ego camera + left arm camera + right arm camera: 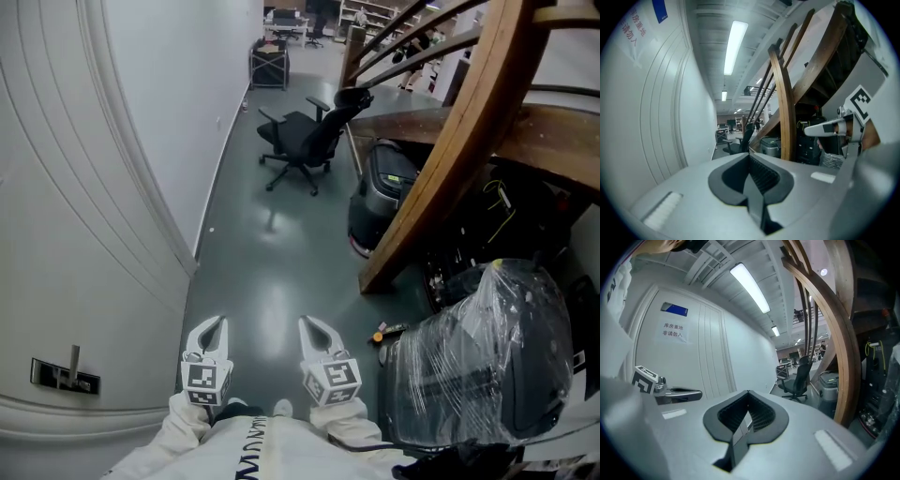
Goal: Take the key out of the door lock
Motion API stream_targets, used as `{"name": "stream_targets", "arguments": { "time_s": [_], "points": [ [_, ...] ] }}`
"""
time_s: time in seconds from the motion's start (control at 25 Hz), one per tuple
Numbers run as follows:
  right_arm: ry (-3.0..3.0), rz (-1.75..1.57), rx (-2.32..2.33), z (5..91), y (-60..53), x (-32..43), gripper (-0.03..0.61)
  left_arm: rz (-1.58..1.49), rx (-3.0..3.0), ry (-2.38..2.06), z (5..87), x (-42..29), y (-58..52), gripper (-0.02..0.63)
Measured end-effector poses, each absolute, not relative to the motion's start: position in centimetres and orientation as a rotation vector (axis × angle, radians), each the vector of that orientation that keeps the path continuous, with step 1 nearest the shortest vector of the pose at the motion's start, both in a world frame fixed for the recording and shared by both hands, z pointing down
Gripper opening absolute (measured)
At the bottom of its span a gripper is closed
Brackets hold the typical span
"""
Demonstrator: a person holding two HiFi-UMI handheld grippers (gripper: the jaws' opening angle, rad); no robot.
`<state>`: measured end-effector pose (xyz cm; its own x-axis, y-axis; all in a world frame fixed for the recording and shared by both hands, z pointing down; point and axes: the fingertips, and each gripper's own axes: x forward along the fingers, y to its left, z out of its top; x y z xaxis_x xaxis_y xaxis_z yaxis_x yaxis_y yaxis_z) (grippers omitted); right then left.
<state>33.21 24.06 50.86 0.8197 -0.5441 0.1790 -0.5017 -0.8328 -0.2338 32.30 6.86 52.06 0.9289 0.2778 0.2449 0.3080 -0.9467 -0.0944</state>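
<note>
A white panelled door (66,234) fills the left of the head view. Low on it sits a dark lock plate with a metal lever (66,373); I cannot make out a key there. My left gripper (213,326) and right gripper (316,328) hang side by side over the dark floor, to the right of the lock and apart from it. Both are shut with nothing between the jaws. In the left gripper view the jaws (754,187) meet, and the right gripper (825,127) shows at right. In the right gripper view the jaws (743,427) meet beside the door (703,357).
A black office chair (305,141) stands down the corridor. A wooden stair stringer (450,150) slants across the right, with a black bin (380,192) under it. A plastic-wrapped bulky object (487,366) sits close on the right. A small orange item (380,335) lies on the floor.
</note>
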Motion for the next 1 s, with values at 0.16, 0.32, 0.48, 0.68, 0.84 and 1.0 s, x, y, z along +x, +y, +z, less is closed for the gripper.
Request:
{"name": "stream_targets", "arguments": {
  "time_s": [0.16, 0.32, 0.48, 0.68, 0.84, 1.0],
  "points": [
    [0.892, -0.35, -2.817, 50.2, 20.3, 35.1, 0.001, -0.32, -2.974, -0.371, 51.1, 33.2, 3.1, 0.0],
    [1.069, -0.346, -2.792, 50.2, 14.1, 37.0, 0.0, -0.31, -3.007, -0.167, 51.5, 32.9, -3.3, 0.0],
    [1.25, -0.35, -2.744, 50.6, 6.3, 38.1, 0.0, -0.314, -3.028, 0.054, 52.3, 31.2, -11.2, 0.0],
    [1.471, -0.35, -2.664, 50.3, -3.4, 36.6, 0.0, -0.314, -3.021, 0.316, 52.3, 26.8, -19.8, 0.0],
    [1.673, -0.362, -2.56, 50.6, -9.9, 34.0, 0.001, -0.329, -2.999, 0.511, 52.8, 22.5, -24.1, 0.0],
    [1.875, -0.373, -2.44, 50.6, -15.0, 31.7, 0.0, -0.352, -2.971, 0.734, 53.0, 18.1, -27.0, 0.0]
  ]
}}
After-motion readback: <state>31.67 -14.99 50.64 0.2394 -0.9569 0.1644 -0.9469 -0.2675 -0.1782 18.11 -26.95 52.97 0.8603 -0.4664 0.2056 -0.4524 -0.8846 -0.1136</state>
